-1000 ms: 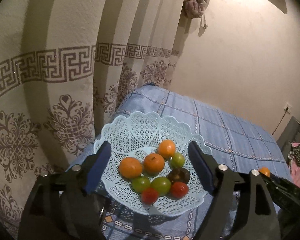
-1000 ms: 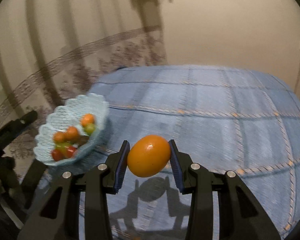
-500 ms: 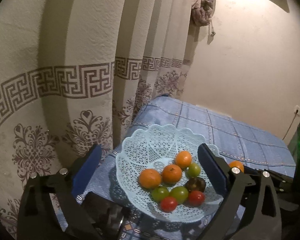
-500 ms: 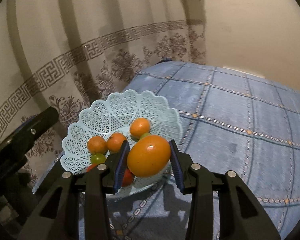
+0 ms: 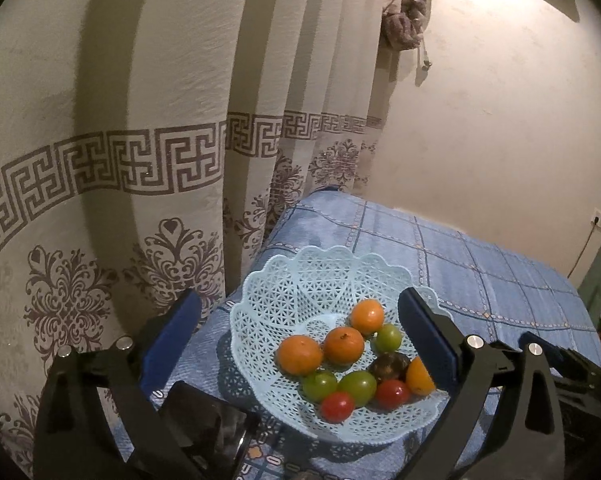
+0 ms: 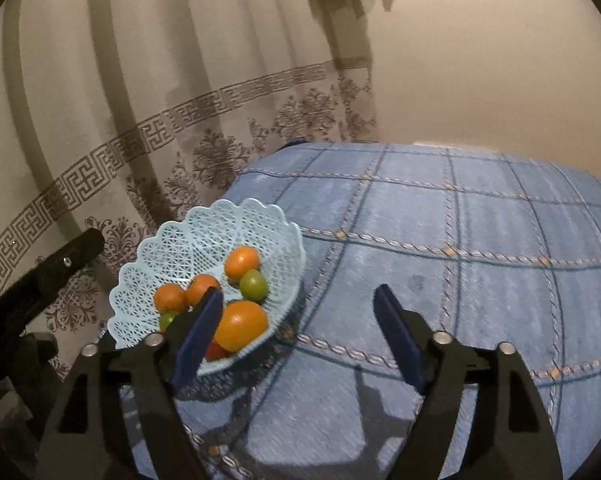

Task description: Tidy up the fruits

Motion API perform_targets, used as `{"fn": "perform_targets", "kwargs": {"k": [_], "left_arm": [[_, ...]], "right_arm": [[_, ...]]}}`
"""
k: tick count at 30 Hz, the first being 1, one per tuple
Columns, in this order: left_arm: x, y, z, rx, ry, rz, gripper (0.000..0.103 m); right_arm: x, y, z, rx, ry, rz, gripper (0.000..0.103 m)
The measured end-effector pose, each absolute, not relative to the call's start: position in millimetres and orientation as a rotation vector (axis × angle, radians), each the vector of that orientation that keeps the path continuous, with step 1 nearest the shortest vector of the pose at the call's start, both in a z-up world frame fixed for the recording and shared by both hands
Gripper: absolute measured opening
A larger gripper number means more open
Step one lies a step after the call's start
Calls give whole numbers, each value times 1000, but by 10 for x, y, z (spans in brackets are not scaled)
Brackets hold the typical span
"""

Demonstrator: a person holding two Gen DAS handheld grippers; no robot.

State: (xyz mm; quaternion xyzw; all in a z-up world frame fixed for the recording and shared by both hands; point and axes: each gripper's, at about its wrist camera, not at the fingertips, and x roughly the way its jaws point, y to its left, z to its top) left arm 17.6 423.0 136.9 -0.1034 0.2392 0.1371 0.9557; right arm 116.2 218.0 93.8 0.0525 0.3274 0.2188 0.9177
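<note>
Fruit fills a pale blue lattice basket [image 6: 256, 220] at the corner of a blue checked bedcover [image 6: 480, 240], beside a patterned curtain [image 5: 100, 160]. The right gripper [image 6: 298, 330] hangs with its jaws spread wide and nothing between them; a large orange [image 6: 242, 324] lies in the basket's near side, at 9 o'clock of the gripper's centre, just beside its left finger. The left gripper [image 5: 300, 338] is likewise released, its fingers framing the basket. In that view, three smaller oranges [image 5: 342, 344] sit at 12 o'clock of green [image 5: 356, 388] and red tomatoes [image 5: 338, 406].
</note>
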Motion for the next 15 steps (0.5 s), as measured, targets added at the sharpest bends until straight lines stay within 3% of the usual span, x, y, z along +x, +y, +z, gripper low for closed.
{"fn": "perform_targets", "kwargs": {"k": [15], "left_arm": [[25, 4025, 1344, -124, 509, 287, 100]], "right_arm": [[929, 1988, 1056, 74, 602, 444, 90]]}}
